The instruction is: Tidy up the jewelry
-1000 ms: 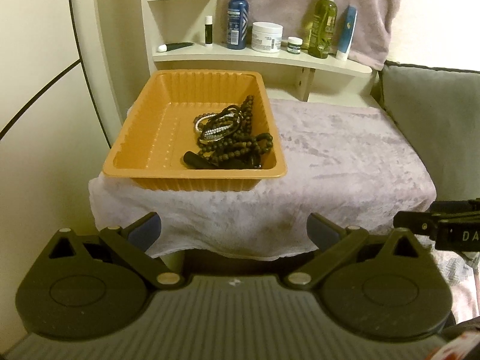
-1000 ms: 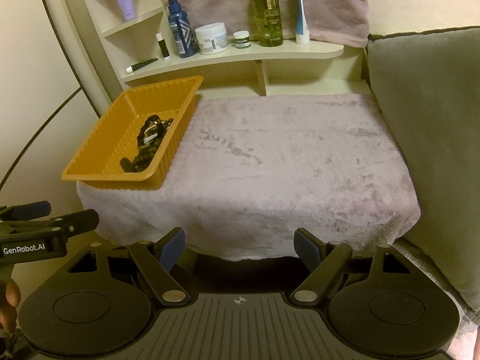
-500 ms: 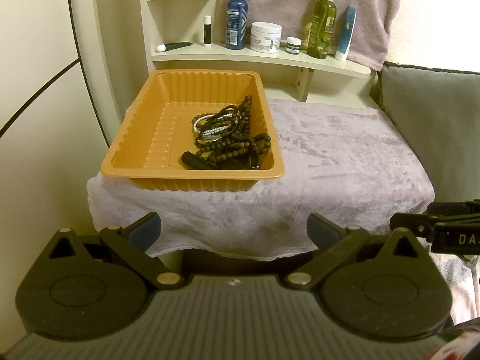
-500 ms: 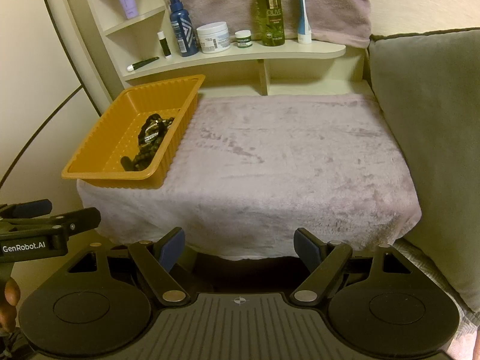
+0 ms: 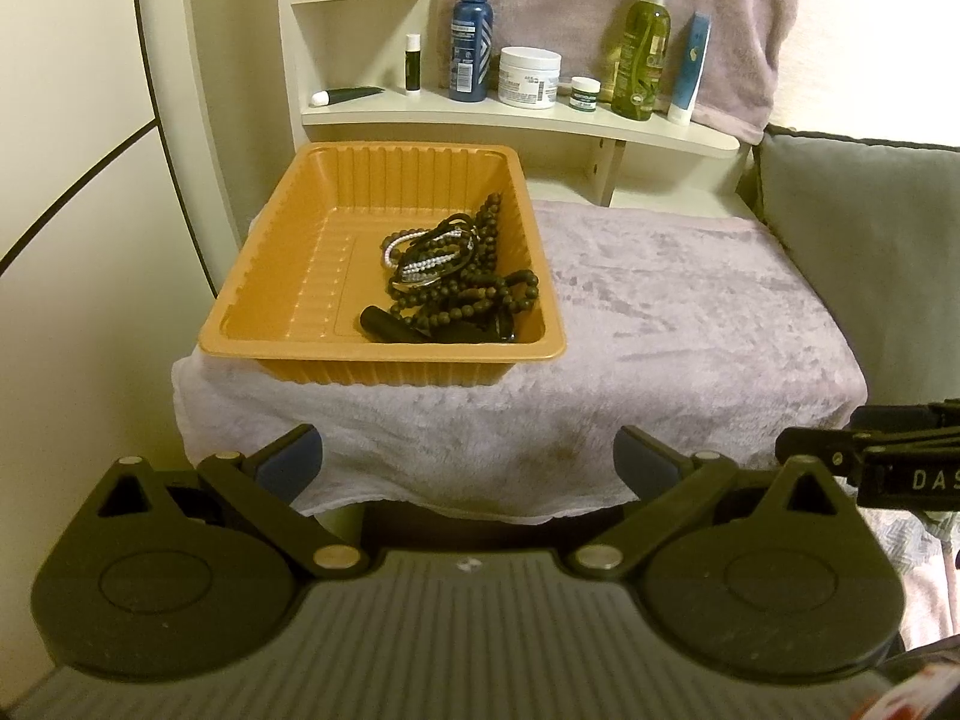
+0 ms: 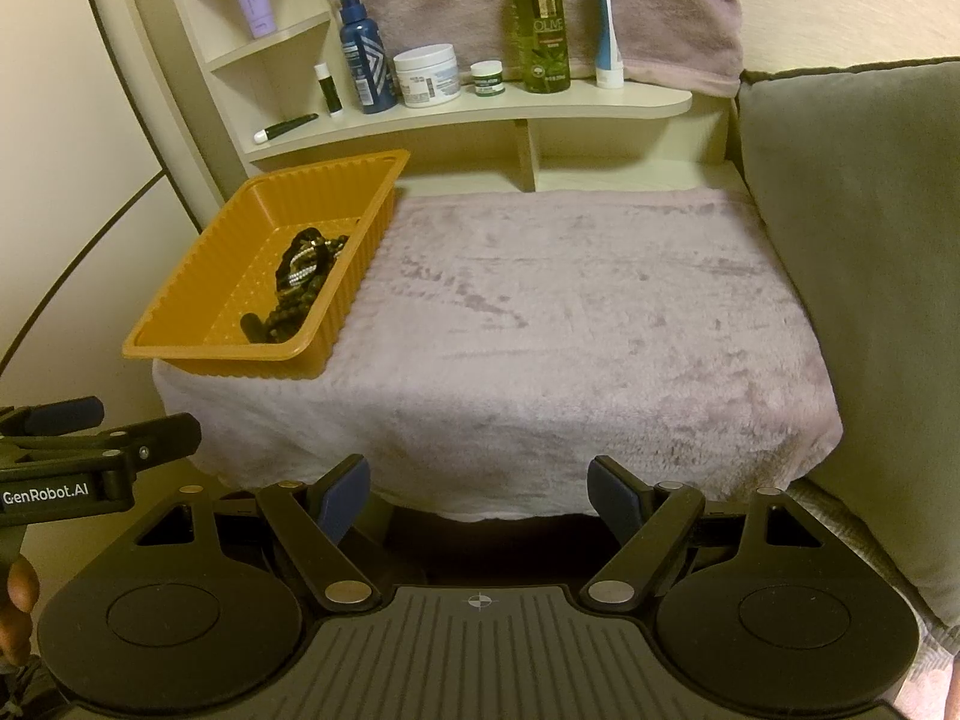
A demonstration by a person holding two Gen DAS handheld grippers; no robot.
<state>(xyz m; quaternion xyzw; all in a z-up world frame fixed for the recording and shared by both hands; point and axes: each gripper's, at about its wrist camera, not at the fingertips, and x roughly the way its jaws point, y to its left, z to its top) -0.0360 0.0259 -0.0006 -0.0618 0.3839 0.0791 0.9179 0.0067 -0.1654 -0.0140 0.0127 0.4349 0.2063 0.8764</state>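
Left gripper [image 5: 469,463] jaws spread wide, holding nothing, low before the front edge of the pale lilac plush cloth [image 5: 660,312]. Right gripper [image 6: 479,493] likewise wide apart, empty. Ribbed orange plastic tray [image 5: 282,276] sits ahead of the left gripper, ahead-left of the right one. Tangled pile of dark bead strands and white-beaded bracelets [image 5: 453,273] lies in the tray's right half, well apart from both grippers.

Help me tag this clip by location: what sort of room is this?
Probably a bedroom or dressing corner at home. A cream wooden shelf holds toiletries such as a green olive-oil spray bottle, an orange ribbed plastic tray of dark beaded jewelry sits on a fluffy pale-pink cloth, and a grey cushion stands beside it.
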